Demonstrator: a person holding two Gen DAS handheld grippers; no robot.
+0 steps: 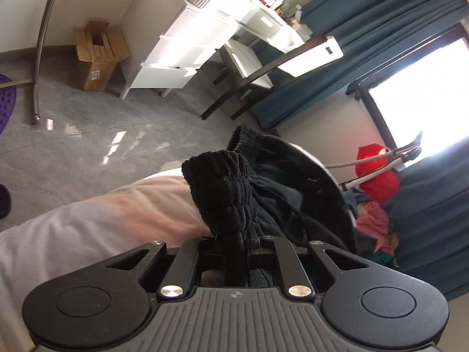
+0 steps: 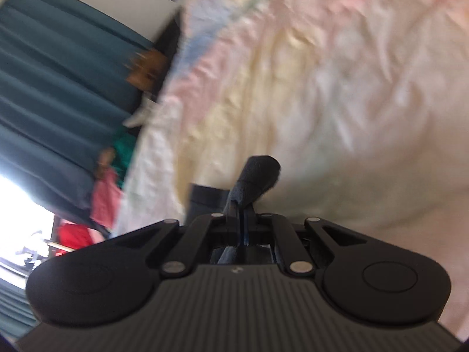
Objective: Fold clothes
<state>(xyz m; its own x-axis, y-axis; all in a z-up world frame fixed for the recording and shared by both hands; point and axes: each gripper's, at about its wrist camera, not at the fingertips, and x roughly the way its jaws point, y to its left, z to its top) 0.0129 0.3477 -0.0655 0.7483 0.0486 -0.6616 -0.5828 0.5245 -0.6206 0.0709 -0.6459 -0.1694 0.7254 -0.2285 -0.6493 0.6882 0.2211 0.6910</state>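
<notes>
My left gripper [image 1: 238, 239] is shut on a black garment [image 1: 234, 193], pinching a thick ribbed band that bunches up over the jaws; the rest of the dark cloth hangs to the right. My right gripper [image 2: 241, 220] is shut on a dark navy fold of cloth [image 2: 255, 176] that sticks up between the jaws. It is held above a bed with a pale pastel sheet [image 2: 322, 73]. The right wrist view is blurred by motion.
A white bed edge [image 1: 88, 220] lies below the left gripper. Beyond are grey floor, a cardboard box [image 1: 98, 55], white drawers [image 1: 181, 44], a dark chair [image 1: 240, 82], teal curtains [image 1: 366, 14] and a pile of red and pink clothes [image 1: 378, 182].
</notes>
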